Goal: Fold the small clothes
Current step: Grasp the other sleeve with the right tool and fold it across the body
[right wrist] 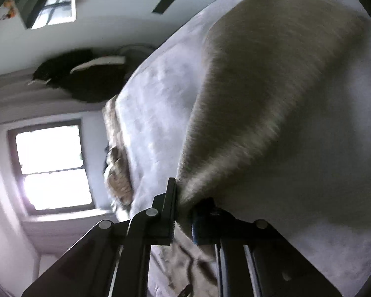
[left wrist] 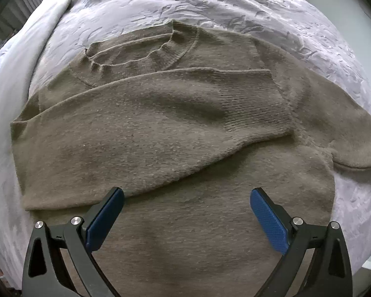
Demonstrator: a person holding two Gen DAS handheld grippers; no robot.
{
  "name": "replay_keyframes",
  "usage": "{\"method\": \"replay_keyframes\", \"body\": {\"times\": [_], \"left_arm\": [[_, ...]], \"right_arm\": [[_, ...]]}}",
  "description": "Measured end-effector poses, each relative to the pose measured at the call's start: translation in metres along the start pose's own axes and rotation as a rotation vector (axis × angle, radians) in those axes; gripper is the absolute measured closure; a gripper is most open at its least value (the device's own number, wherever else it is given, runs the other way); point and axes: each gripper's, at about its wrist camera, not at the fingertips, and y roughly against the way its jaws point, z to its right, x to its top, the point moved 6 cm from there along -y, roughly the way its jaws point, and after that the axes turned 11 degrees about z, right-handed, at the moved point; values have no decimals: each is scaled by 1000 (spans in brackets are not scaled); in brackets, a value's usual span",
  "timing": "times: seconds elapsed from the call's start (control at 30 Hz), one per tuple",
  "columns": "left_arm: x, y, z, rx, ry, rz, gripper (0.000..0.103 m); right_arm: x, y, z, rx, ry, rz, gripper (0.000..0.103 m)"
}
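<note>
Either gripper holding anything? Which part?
Right gripper is shut on the sweater, pinching a bunched end, probably a sleeve. Left gripper is open, holding nothing.

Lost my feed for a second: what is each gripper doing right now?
Left gripper: open, holding nothing, over the sweater.
Right gripper: closed on the sweater's fabric.

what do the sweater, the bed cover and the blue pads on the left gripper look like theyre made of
Sweater: a soft, matte knit, likely wool or a blend, with ribbed collar and visible stitch rows. Bed cover: pale woven fabric with a raised, slightly shiny leafy pattern. Pads on the left gripper fingers: blue, grid-textured, probably rubber or plastic.
</note>
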Motion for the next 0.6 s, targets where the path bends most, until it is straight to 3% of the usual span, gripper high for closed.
{"method": "replay_keyframes", "body": {"times": [0.13,0.3,0.47,0.6], "left_arm": [[0,-1,-6,5,14,-3,1],[2,0,-23,15,28,14,1],[4,0,-48,21,64,19,1],[3,0,-72,36,99,18,1]], "right_arm": [[-28,-24,-42,91,95,-108,92],[-89,-65,-102,182,264,-282,92],[-173,-115,-132,180,440,-459,92],[-235,-151,-132,137,533,-580,92]]}}
